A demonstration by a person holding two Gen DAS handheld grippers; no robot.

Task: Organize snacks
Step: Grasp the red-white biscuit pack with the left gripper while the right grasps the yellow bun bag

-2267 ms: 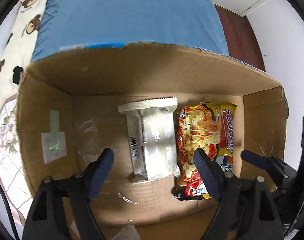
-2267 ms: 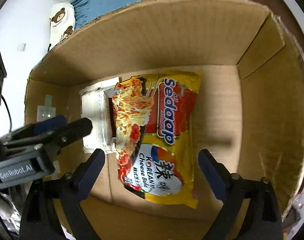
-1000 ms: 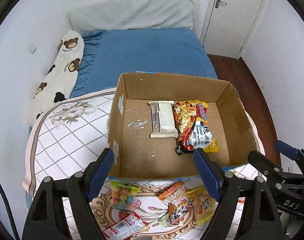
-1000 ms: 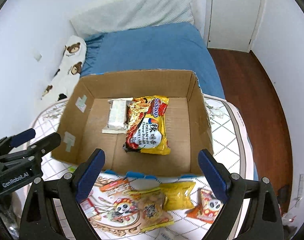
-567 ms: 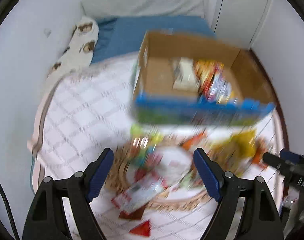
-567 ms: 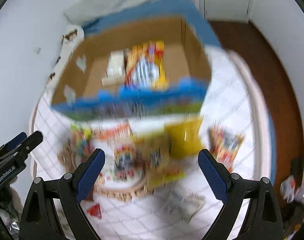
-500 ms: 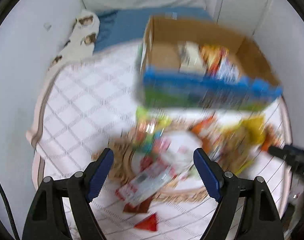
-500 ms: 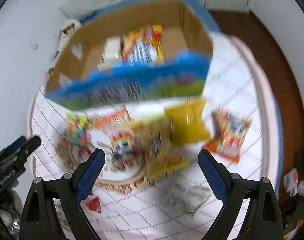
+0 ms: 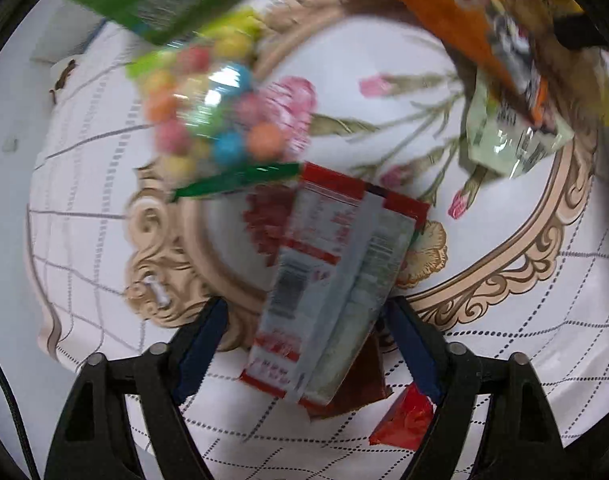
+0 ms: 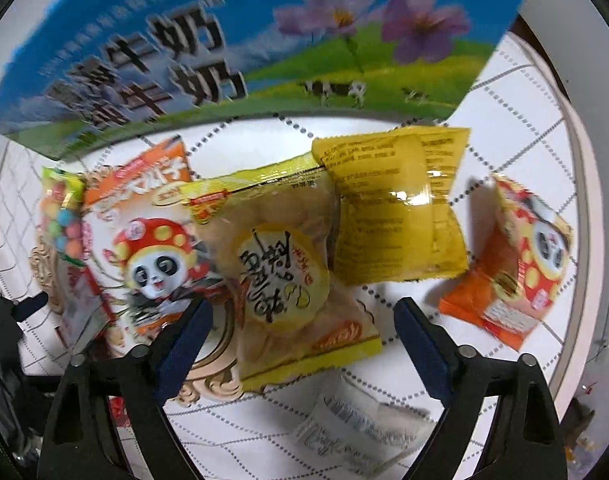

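Observation:
My left gripper [image 9: 308, 340] points down over a red, white and silver packet [image 9: 328, 300] lying on the flowered tablecloth. Its jaws are closing with the packet between them, and the pads are not pressing on it. A bag of coloured candy balls [image 9: 212, 116] lies just beyond. My right gripper [image 10: 300, 320] hangs over a clear yellow snack packet [image 10: 284, 272]. Its jaws are closing too, with the packet between the fingers and untouched. The cardboard box [image 10: 264, 52] shows its blue and green printed side at the top.
Around the right gripper lie a yellow packet [image 10: 396, 208], an orange panda packet [image 10: 144, 240], a second panda packet [image 10: 520, 264] and a white packet [image 10: 356, 420]. Near the left gripper lie a pale green packet [image 9: 508, 140] and a small red packet [image 9: 404, 420].
Both grippers have dropped from above the open box to just over the snacks on the tablecloth, and both pairs of jaws stand narrower than before.

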